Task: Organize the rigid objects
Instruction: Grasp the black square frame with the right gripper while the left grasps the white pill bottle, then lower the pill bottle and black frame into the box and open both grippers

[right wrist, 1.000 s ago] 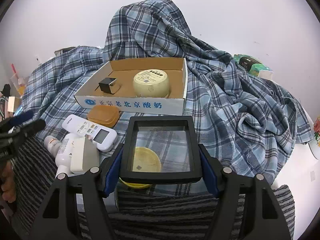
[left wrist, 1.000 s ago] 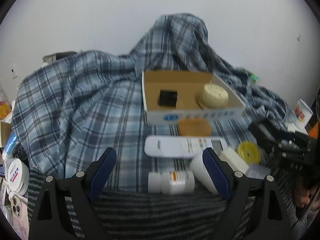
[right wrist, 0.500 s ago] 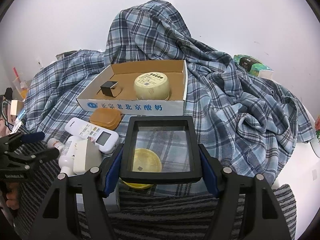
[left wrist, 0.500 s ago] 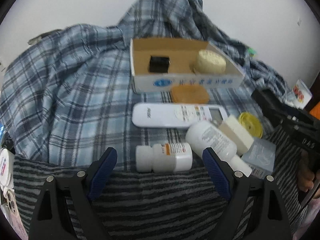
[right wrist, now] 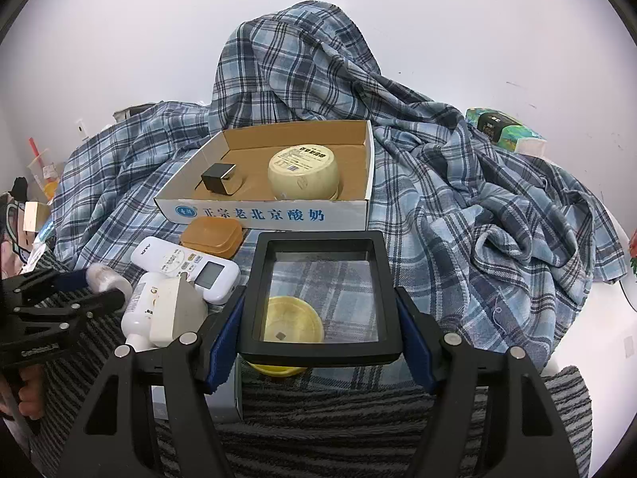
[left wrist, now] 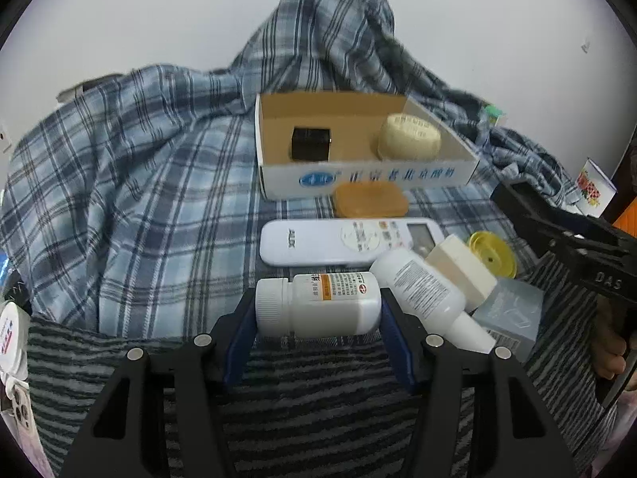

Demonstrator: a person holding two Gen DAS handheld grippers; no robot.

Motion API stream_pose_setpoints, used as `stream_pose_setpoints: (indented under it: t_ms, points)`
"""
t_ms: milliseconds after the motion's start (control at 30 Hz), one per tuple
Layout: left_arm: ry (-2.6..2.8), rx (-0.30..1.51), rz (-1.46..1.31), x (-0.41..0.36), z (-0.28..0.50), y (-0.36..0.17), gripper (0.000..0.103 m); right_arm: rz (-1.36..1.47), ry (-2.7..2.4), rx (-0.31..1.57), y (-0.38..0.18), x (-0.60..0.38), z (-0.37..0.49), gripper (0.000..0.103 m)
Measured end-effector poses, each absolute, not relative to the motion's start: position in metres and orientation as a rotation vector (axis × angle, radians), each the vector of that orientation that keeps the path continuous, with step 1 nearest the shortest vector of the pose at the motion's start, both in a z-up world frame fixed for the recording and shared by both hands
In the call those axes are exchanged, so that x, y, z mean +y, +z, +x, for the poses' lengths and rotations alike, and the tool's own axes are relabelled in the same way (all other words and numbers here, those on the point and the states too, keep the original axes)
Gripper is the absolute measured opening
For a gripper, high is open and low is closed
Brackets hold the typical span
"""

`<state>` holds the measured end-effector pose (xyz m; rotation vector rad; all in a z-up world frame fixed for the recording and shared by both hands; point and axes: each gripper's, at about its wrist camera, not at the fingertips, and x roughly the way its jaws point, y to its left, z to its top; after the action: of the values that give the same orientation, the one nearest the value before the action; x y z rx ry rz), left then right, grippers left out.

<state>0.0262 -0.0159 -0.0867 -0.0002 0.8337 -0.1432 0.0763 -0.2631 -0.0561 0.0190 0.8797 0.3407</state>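
My left gripper (left wrist: pixel 316 328) is shut on a white pill bottle (left wrist: pixel 318 303) that lies on its side on the striped cloth. My right gripper (right wrist: pixel 320 328) is shut on a black-framed clear lid (right wrist: pixel 320 298), held above a yellow round lid (right wrist: pixel 292 320). A cardboard box (right wrist: pixel 270 211) holds a black cube (right wrist: pixel 218 178) and a cream round jar (right wrist: pixel 304 173). In front of the box lie an orange case (left wrist: pixel 370 199), a white remote (left wrist: pixel 350 241), a white lotion bottle (left wrist: pixel 426 292) and a cream block (left wrist: pixel 464 273).
A blue plaid shirt (right wrist: pixel 458 183) covers the surface and piles up behind the box. A clear packet (left wrist: pixel 509 312) lies right of the bottles. A tissue pack (right wrist: pixel 503 129) sits at the far right. A white tub (left wrist: pixel 8 334) and clutter stand at the left edge.
My left gripper moved forward and down and closed on the white pill bottle. My right gripper still holds the black-framed lid, almost unmoved.
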Motion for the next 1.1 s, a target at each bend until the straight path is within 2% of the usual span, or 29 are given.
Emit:
stream_pose_setpoints:
  t_ms: [600,900,1100]
  points:
    - [-0.115,0.758,-0.008,-0.012,0.015,-0.072,0.061,0.004,0.314,0.858,-0.051,-0.265,0.072,0.069]
    - [-0.119,0.649,0.03,-0.014,0.003,-0.022,0.061,-0.032,0.325,0.755,-0.003,-0.263,0.061,0.069]
    - [-0.086,0.516,0.048,-0.012,0.007,0.034,0.061,-0.037,0.309,0.626,0.047,-0.26,0.071,0.069]
